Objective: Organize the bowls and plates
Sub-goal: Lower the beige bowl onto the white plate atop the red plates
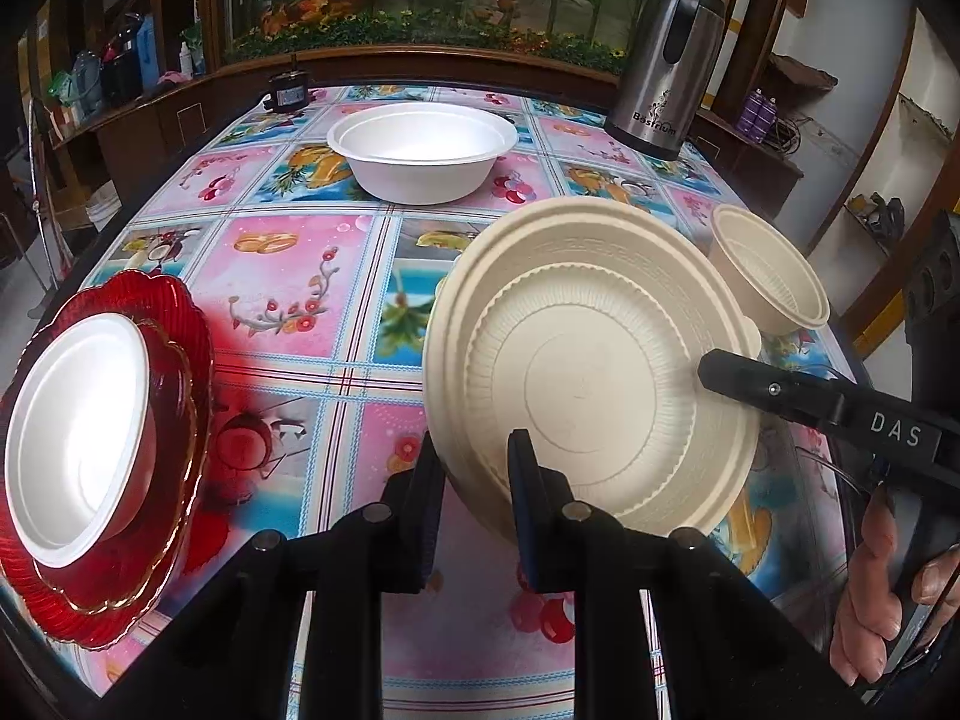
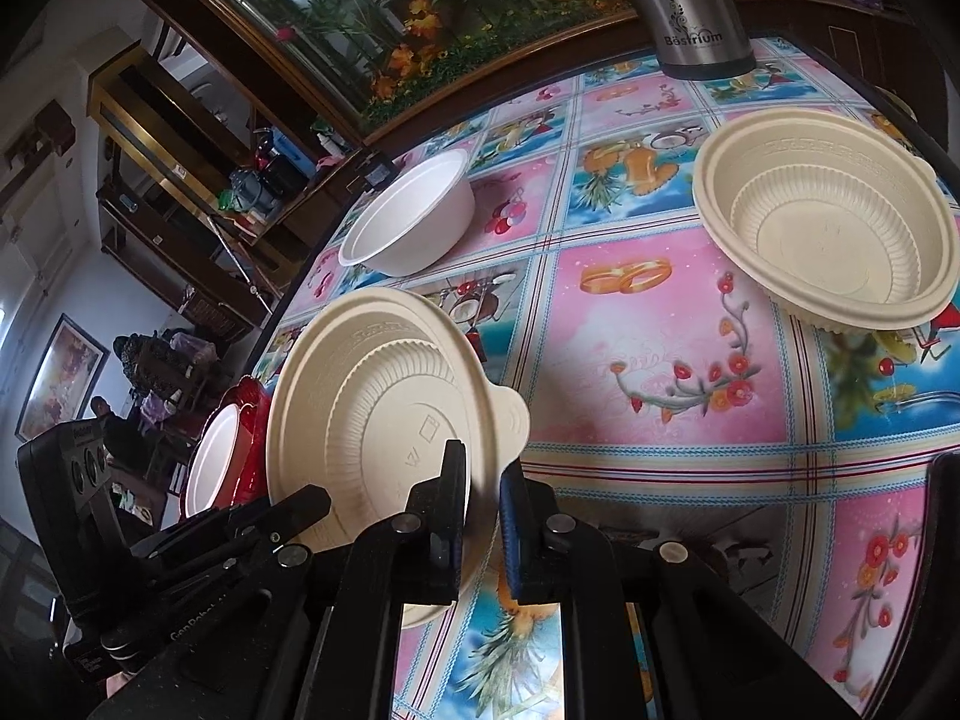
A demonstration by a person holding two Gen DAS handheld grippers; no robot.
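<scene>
Progress is partial. One white bowl already sits nested on the red plates, at the tabletop edge well left of the steel jug. A cream bowl is lifted and tilted off the tabletop, gripped at both sides: the left tongs are clenched on its near rim, and the right tongs are clenched on its rim beside the small tab. Still unsorted are a second cream bowl, standing upright nearest the jug on its near side, and a second white bowl, standing alone left of the jug at the far end. Judged remaining: stacking cream with cream and white with white. Nothing lies between the held bowl and either loose bowl; only the jug crowds the far corner.
</scene>
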